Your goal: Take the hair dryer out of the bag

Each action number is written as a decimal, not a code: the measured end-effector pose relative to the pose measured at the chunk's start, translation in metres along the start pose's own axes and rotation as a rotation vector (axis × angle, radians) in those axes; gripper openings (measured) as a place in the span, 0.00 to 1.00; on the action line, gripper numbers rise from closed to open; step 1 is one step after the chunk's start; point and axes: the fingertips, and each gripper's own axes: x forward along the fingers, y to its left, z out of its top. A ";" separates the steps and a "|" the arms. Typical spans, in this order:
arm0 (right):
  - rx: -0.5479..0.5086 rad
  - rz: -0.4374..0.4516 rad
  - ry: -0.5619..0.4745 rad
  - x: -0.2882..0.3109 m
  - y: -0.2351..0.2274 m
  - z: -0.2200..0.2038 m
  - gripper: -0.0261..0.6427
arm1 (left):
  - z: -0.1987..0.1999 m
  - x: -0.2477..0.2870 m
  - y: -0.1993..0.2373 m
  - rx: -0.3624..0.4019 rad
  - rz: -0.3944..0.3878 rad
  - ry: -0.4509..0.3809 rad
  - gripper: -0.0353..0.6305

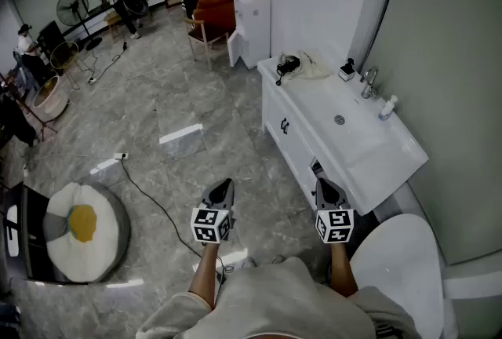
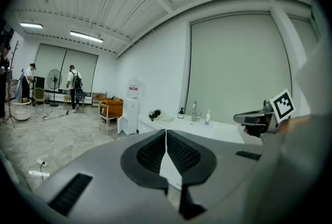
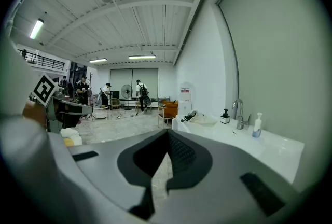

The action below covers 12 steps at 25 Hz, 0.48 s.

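left claw (image 1: 225,185) and right claw (image 1: 323,185) hang clenched and empty, likely because the bag (image 1: 315,65) with the hair dryer (image 1: 288,64) lies well apart at the counter's (image 1: 318,102) upper end

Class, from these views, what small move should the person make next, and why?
Probably step toward the far end of the white vanity counter: the black hair dryer and pale cloth bag lie there, beyond the shut, empty left gripper and right gripper.

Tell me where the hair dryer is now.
Head view, upper centre: the hair dryer lies at the far end of the vanity counter, left of the pale bag, near the water dispenser.
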 end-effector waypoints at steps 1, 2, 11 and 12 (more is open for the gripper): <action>-0.002 0.002 0.002 -0.001 0.000 -0.001 0.04 | -0.002 0.000 -0.002 -0.002 -0.002 -0.001 0.07; -0.004 0.004 0.004 -0.001 0.000 -0.003 0.04 | -0.003 0.000 -0.003 -0.004 -0.004 -0.002 0.07; -0.005 0.003 0.020 -0.006 -0.005 -0.013 0.04 | -0.010 0.004 -0.013 -0.025 -0.004 0.002 0.07; -0.004 0.001 0.020 -0.007 -0.005 -0.015 0.04 | -0.011 0.004 -0.014 -0.014 0.002 0.003 0.07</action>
